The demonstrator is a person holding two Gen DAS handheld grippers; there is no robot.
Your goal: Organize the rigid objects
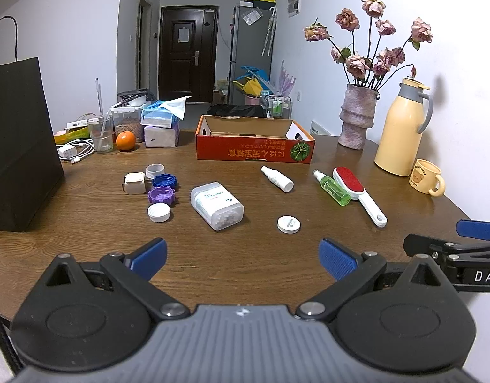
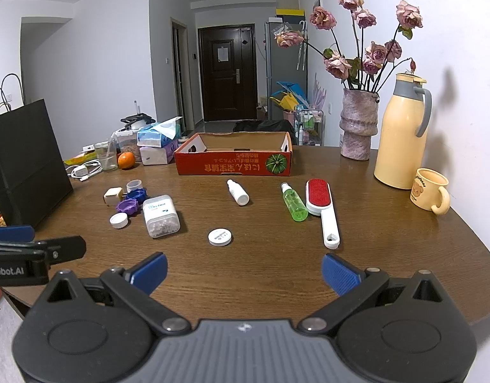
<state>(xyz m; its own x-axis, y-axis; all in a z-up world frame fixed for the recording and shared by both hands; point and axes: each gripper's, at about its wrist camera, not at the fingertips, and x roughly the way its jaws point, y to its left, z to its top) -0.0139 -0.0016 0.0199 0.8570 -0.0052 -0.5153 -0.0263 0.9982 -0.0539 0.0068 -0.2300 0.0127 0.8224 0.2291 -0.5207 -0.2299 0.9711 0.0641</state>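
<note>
Two hand-held grippers hover side by side over the near edge of a brown wooden table, both empty: the left gripper has its blue-padded jaws spread wide, and the right gripper is parted just as far, holding nothing. Scattered ahead of them lie the small items to be sorted. A clear plastic box of cotton swabs rests on its side near the middle, with a round white tin to its right, closer to the grippers. To the left sits a cluster of caps: a white cap, a purple cap, a blue cap and a translucent ring-shaped lid, with a small beige plug adapter touching the group. Further right, a white spray bottle lies flat on its own, while a green spray bottle lies just beside a red-faced lint brush with a white handle. Behind them all stands an open red cardboard box, printed with a green pumpkin. A black paper bag stands at the far left; a vase of dried roses, a yellow thermos jug and a yellow mug line the right-hand wall
</note>
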